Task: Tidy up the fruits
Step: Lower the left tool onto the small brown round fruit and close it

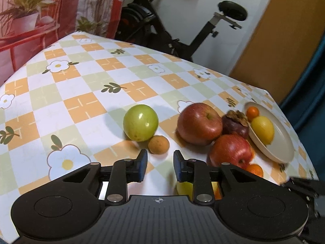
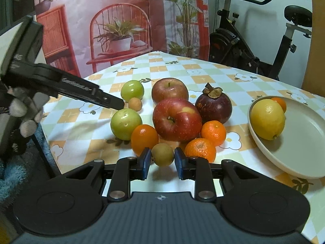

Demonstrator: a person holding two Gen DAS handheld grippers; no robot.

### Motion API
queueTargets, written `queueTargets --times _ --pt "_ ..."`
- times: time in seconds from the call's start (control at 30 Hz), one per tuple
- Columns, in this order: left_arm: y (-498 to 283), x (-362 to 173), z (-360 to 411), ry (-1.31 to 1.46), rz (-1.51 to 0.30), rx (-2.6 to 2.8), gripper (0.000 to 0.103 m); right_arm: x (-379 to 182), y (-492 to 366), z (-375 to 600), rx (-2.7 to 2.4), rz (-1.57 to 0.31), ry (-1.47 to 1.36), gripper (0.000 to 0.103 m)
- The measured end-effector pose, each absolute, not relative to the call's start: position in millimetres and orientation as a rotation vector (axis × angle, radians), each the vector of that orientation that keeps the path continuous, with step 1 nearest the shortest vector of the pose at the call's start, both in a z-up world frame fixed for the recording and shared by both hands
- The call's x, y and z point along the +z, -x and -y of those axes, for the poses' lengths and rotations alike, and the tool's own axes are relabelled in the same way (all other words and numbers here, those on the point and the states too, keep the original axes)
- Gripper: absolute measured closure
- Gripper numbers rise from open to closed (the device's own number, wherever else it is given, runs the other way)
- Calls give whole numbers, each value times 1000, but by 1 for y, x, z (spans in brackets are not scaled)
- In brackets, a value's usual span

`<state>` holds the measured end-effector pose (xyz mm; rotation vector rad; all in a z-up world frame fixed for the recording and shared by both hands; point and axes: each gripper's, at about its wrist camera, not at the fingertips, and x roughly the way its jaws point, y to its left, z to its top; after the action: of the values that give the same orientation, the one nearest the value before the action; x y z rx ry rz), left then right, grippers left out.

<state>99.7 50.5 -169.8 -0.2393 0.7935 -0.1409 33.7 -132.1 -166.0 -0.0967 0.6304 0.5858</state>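
My right gripper (image 2: 162,157) is shut on a small brown fruit (image 2: 162,154) at the front of a fruit cluster. Around it lie three oranges (image 2: 144,138), two red apples (image 2: 176,120), a mangosteen (image 2: 213,105) and two green fruits (image 2: 126,124). At the right, a beige plate (image 2: 300,134) holds a lemon (image 2: 267,119) and a small orange (image 2: 281,102). My left gripper (image 1: 160,156) is shut down to a narrow gap with nothing in it. It hovers just short of a second small brown fruit (image 1: 158,144) beside a green fruit (image 1: 140,122).
A gloved hand (image 2: 24,111) holds the left gripper (image 2: 119,104) at the table's left edge. The checked flower tablecloth (image 1: 81,81) is bare to the left and behind the fruit. An exercise bike (image 2: 243,46) and a printed backdrop (image 2: 121,30) stand beyond the table.
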Motion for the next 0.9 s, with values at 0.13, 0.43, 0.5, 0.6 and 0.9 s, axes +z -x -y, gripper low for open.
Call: queueTargets --times 0.13,0.43,0.5,0.6,0.9 --pt "-110 -169 -43 244 -799 -111 74 -164 -31 135 590 -617 82 75" --pt "-127 -171 -32 251 -830 -18 75 -163 -30 147 592 -593 28 75" --pt "-129 -171 -31 244 -833 2 74 -163 -30 150 594 -588 14 75" --pt "-131 -173 -29 250 -838 8 74 -162 -30 151 592 -584 4 75" --pt "-129 -174 -24 191 -815 -2 75 -162 -30 154 582 -581 -13 75"
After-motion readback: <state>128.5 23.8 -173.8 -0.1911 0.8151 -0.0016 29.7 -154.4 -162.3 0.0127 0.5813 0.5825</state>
